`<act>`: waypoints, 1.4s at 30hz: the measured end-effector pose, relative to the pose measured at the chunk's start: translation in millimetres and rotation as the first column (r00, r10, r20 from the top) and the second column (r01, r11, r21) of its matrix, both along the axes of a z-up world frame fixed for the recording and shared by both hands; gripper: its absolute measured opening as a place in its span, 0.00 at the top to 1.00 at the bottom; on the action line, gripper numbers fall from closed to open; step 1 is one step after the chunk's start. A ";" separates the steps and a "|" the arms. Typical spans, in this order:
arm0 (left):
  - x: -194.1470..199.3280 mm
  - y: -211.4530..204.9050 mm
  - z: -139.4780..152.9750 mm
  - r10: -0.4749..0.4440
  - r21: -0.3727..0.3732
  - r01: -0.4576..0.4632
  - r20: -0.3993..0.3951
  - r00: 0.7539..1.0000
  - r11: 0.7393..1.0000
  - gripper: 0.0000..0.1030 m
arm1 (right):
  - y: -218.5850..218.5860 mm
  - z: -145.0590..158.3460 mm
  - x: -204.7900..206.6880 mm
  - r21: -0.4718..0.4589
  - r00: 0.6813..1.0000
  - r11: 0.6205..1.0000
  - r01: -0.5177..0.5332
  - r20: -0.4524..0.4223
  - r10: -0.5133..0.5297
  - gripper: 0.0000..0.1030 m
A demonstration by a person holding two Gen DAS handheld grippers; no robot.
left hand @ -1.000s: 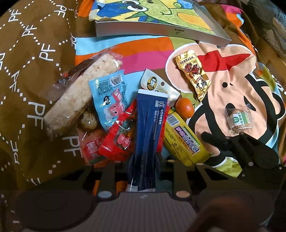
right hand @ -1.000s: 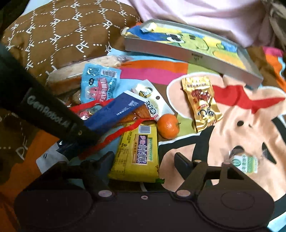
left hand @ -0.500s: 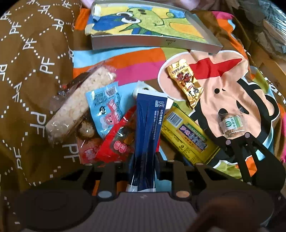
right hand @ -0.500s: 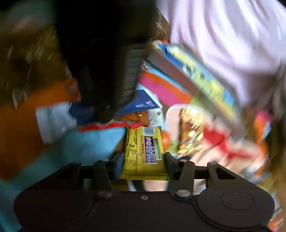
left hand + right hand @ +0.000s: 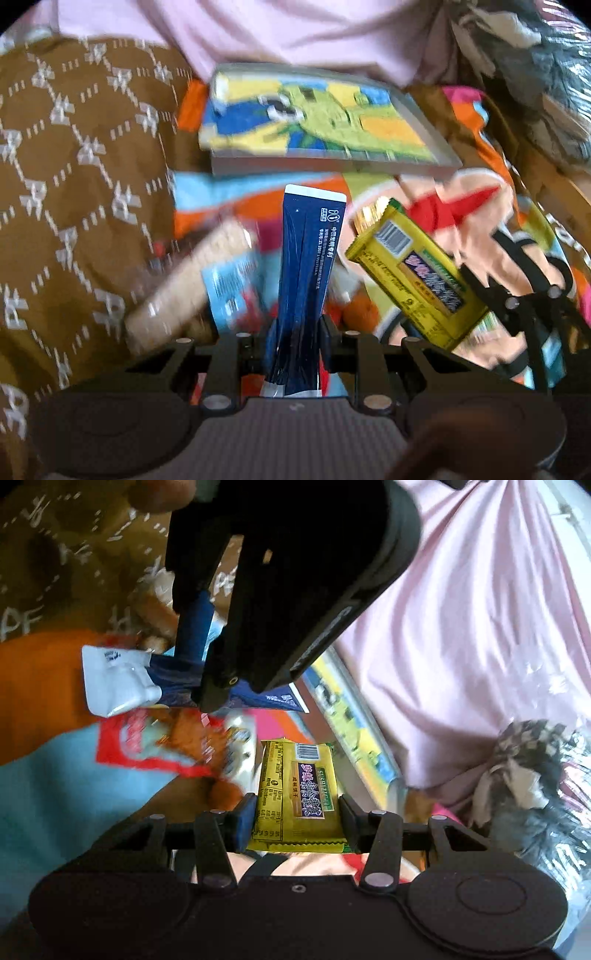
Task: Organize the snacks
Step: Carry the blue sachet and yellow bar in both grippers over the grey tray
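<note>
Packets are lying in a loose heap on the patterned bedspread (image 5: 92,206), near the cartoon-lined tray (image 5: 321,125). On the left, the left hand-held gripper (image 5: 295,332) is pinching the blue packet (image 5: 308,266) low on its body, fingers pressed into the crumpling film; it is looking light, soft and slippery, best held across the flat middle. On the right, the right hand-held gripper (image 5: 297,821) is clamping the yellow packet (image 5: 297,790) across its width near the bottom seam, jaws partly closed. That one is seeming firmer, probably holding brittle biscuit.
</note>
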State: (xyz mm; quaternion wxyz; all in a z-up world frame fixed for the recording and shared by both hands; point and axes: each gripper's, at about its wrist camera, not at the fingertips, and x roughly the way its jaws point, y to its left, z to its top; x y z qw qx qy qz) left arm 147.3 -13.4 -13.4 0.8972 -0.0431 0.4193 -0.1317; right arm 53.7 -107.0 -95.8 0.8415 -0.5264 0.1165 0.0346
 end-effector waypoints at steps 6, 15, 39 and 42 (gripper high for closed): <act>41.9 1.1 24.5 0.087 -0.031 -0.085 0.079 0.993 0.996 0.75 | -7.0 28.3 50.2 0.053 0.993 0.998 -0.014 0.118 0.007 0.52; 134.0 -11.3 56.1 0.175 -0.090 -0.162 0.163 0.971 0.983 0.75 | -30.4 61.9 156.4 0.290 0.983 0.957 0.027 0.166 -0.078 0.52; 252.8 -36.2 -1.6 0.291 0.005 -0.291 0.005 0.957 0.957 0.74 | -52.0 42.2 245.0 0.557 0.991 0.821 0.130 -0.089 -0.097 0.51; 252.8 -38.2 -3.0 0.292 0.023 -0.292 0.004 0.956 0.956 0.72 | -56.6 43.3 247.6 0.586 0.989 0.797 0.147 -0.113 -0.100 0.51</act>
